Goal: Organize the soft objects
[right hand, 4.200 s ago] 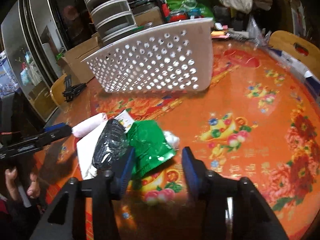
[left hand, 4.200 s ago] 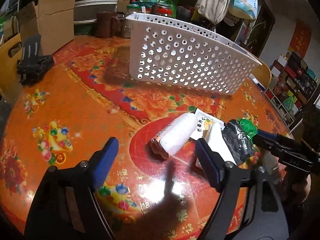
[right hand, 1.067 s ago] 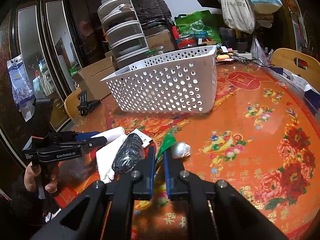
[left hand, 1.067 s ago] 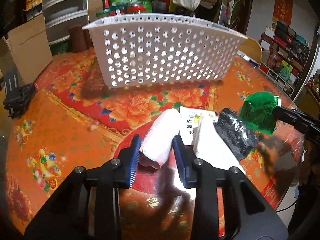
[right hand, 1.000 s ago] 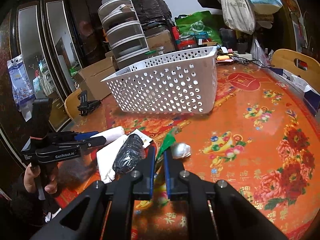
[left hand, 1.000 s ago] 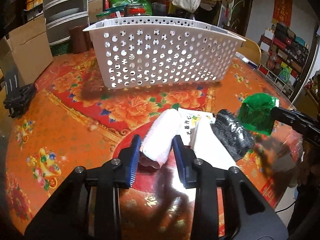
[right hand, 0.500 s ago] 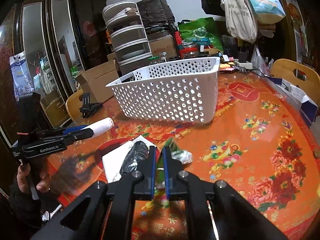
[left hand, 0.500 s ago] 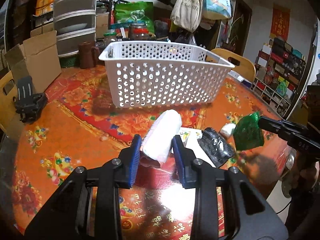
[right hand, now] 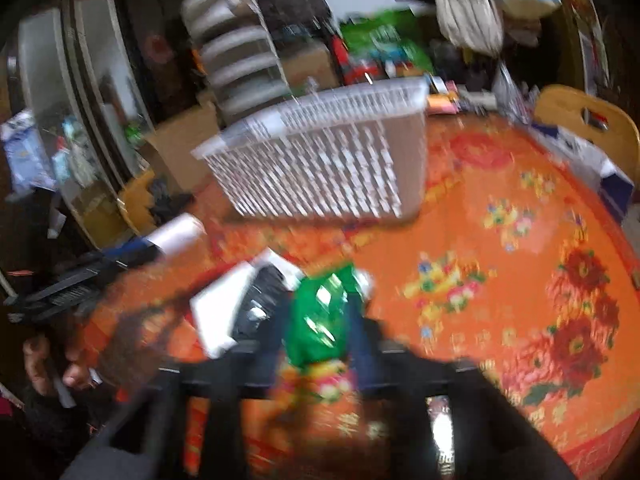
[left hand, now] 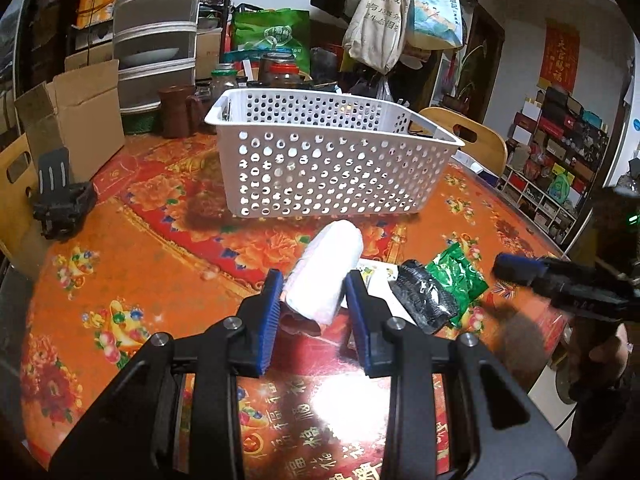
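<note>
- Two grippers are in play. Your left gripper (left hand: 312, 300) is clamped on a white rolled cloth (left hand: 326, 270), lifted clear of the tabletop and pointing toward the basket.
- Your right gripper (right hand: 320, 336) has its jaws opening. The green foil packet (right hand: 320, 316) sits between them, but that view is badly blurred; in the left wrist view the packet (left hand: 456, 276) lies on the table just ahead of the blue tips, so I judge it released, not held.
- Progress, as a judgement: early. No soft item can be seen inside the white perforated basket (left hand: 332, 172); only part of its interior shows and nothing bulky appears there. A small dark thing sits at its far right rim, too small to identify.
- Left to do: carry the roll over the near wall of the basket and let it go, then collect what remains.
- Remaining on the orange floral tablecloth (left hand: 140, 264): the green packet, a black crinkled pouch (left hand: 424, 296) touching it on its left, and white paper sheets (left hand: 376, 276) partly under the pouch. A small silvery lump may lie behind the packet; I cannot confirm it.
- Other containers: an open cardboard box (left hand: 76, 120) at the table's left edge, contents hidden; jars (left hand: 276, 68) behind the basket, contents unclear.
</note>
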A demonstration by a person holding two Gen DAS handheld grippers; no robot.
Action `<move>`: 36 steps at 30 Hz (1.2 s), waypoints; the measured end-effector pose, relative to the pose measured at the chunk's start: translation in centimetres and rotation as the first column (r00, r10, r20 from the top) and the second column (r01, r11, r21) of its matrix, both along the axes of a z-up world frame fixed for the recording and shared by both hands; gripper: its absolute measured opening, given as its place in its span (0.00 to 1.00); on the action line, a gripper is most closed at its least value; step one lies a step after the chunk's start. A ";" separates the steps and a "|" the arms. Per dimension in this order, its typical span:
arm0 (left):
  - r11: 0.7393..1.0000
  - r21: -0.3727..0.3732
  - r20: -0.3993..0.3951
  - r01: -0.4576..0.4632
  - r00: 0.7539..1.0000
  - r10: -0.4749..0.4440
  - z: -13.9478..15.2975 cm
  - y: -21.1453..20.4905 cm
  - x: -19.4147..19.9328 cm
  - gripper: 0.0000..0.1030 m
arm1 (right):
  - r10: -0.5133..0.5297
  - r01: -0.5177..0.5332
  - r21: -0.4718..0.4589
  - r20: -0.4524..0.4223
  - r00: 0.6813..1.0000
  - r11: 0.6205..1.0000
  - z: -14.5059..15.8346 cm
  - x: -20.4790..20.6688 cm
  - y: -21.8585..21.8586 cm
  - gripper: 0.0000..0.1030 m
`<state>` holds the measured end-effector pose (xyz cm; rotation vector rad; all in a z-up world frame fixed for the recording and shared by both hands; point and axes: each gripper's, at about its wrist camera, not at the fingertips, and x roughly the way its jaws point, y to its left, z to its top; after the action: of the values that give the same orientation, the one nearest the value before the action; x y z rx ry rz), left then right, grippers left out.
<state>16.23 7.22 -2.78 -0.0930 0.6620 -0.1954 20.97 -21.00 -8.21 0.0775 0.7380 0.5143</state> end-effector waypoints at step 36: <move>1.000 -0.023 0.066 -0.014 0.998 0.016 2.9 -0.5 -0.5 0.29 | 0.037 -0.025 -0.055 0.217 0.975 0.998 5.8 -2.0 0.9 0.05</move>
<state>15.71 6.69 0.14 -0.1131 0.5932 -0.1908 18.95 -20.09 -2.38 -0.0392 0.5376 0.5235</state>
